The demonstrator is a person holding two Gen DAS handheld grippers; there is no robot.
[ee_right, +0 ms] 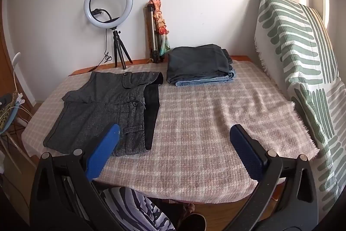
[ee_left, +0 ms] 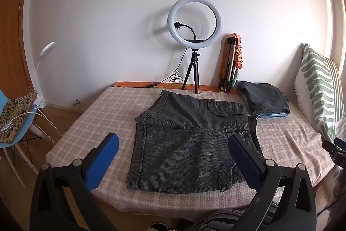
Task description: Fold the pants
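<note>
Grey tweed shorts (ee_left: 190, 144) lie spread on the checked tablecloth (ee_left: 90, 122), waistband to the right, one leg lying over the other. In the right wrist view the shorts (ee_right: 103, 109) lie at the left of the table. My left gripper (ee_left: 175, 144) is open and empty, held above the near edge of the shorts. My right gripper (ee_right: 175, 135) is open and empty, over the bare cloth (ee_right: 205, 122) to the right of the shorts. Part of the right gripper (ee_left: 335, 151) shows at the right edge of the left wrist view.
Folded dark and blue jeans (ee_right: 199, 66) are stacked at the back right. A ring light on a tripod (ee_left: 194, 21) and a folded tripod (ee_left: 229, 64) stand at the back wall. A green-striped cushion (ee_right: 302, 57) borders the right side. A blue chair (ee_left: 13, 122) stands left.
</note>
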